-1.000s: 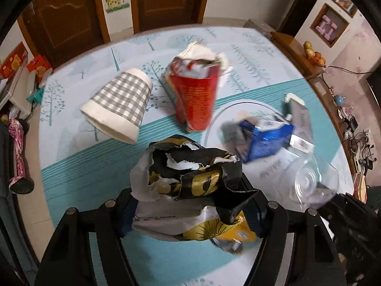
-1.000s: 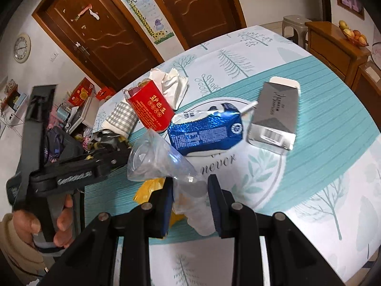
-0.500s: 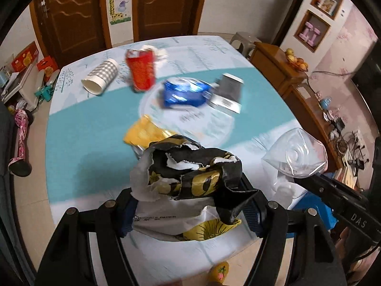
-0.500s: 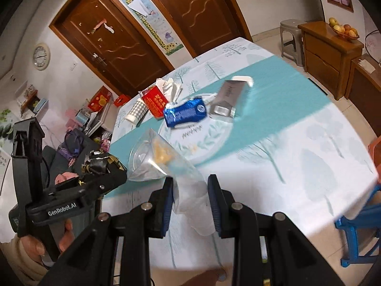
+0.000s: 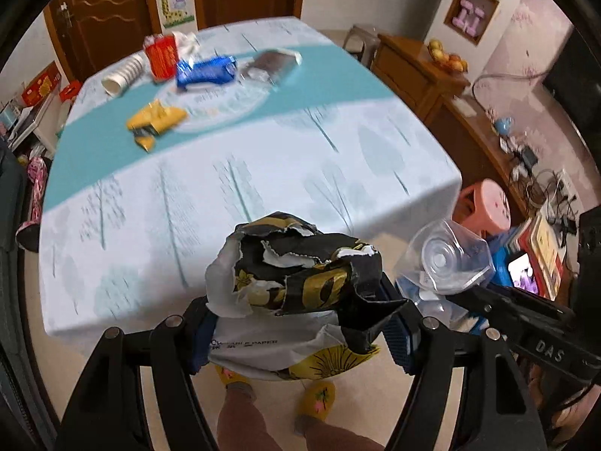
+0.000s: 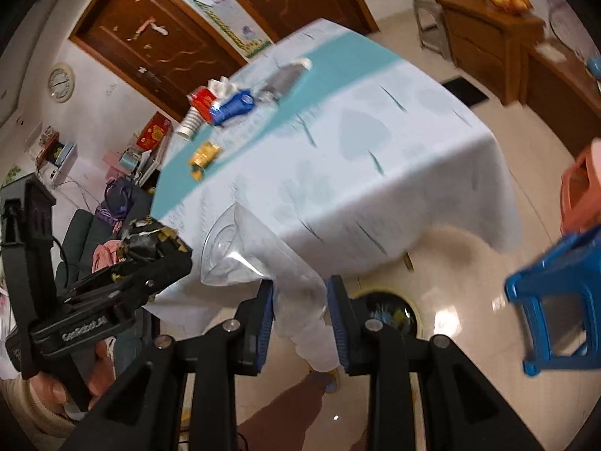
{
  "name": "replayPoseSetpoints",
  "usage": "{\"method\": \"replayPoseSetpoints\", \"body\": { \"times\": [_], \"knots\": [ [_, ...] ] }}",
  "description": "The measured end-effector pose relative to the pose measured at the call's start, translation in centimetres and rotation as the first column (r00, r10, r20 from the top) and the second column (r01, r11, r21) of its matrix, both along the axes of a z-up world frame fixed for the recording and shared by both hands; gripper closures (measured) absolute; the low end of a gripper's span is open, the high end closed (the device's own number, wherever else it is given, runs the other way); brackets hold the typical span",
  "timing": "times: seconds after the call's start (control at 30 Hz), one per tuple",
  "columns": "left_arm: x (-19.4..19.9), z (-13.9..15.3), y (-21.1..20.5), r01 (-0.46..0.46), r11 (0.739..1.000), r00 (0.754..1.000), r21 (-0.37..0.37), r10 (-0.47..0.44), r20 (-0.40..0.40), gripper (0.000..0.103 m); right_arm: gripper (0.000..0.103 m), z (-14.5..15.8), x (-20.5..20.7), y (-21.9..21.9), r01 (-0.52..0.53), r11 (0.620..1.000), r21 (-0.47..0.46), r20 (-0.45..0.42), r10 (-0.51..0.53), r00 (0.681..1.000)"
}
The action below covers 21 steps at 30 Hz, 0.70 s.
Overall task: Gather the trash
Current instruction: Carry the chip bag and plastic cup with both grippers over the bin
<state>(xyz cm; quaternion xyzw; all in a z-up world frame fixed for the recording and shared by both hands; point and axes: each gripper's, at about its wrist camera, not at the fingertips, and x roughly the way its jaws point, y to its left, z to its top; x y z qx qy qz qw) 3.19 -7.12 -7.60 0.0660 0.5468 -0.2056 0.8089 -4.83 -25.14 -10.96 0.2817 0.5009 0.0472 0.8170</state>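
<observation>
Both grippers loaded: left gripper (image 5: 300,323) clamps crumpled paper bag (image 5: 296,278); right gripper (image 6: 300,319) pinches clear plastic cup (image 6: 270,263). Now withdrawn beyond table (image 5: 263,173) edge, above floor, near bin (image 6: 387,312); remaining trash left on table.

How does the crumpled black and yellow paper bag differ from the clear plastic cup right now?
The crumpled black and yellow paper bag is opaque, torn and bulky; the clear plastic cup is see-through and slim. The bag spreads the left claw wide, while the cup sits in the right claw at a narrow opening. Both are gripped and held off the table.
</observation>
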Motion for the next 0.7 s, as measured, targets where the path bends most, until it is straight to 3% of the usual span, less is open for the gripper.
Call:
{"method": "replayPoseSetpoints", "body": {
  "times": [0.37,0.7],
  "knots": [
    [-4.2,-6.0,-2.7,0.054,0.996,0.997,0.075,-0.05,-0.055,0.031,0.075,-7.0,-3.7,-2.0,0.083,0.993,0.08,-0.118,-0.073,0.99],
    [-4.3,-16.9,-2.4,0.064,0.993,0.994,0.097,-0.055,-0.096,0.031,0.075,-16.1,-3.9,-1.1,0.134,0.989,0.059,-0.199,-0.12,0.973]
  ]
}}
